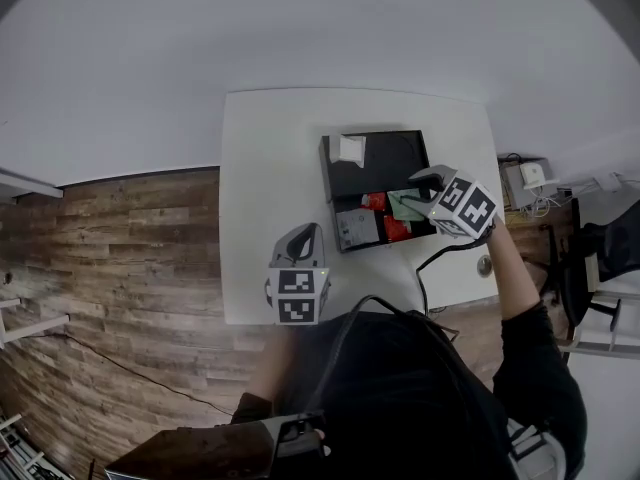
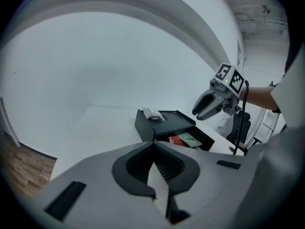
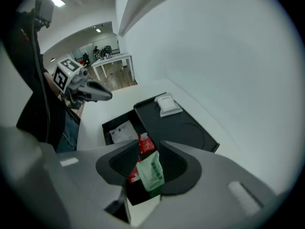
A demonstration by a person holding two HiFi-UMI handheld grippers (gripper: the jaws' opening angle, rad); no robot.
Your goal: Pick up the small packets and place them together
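A black tray point(image 1: 385, 153) sits right of centre on the white table point(image 1: 265, 168), its far part a flat raised deck and its near part an open compartment. A small white packet point(image 1: 347, 148) lies on the deck at the far left corner. In the compartment a printed white packet point(image 1: 355, 230) lies at the left end, 2 red packets point(image 1: 375, 201) lie beside it toward the middle, and a green packet point(image 1: 404, 205) lies just right of them, overlapping 1 of them. The right gripper point(image 1: 428, 180) hangs over the right part of the tray, pointing steeply down above the green packet. Its jaws stand apart, and its own view looks down between them at the green packet and a red one lying below, with neither pad pressing on anything. The left gripper view shows clear air between that claw and the compartment. The left gripper point(image 1: 308, 233) is held over the near edge of the table, left of the tray and apart from it, aimed toward the tray, its jaws closed tip to tip with nothing between them
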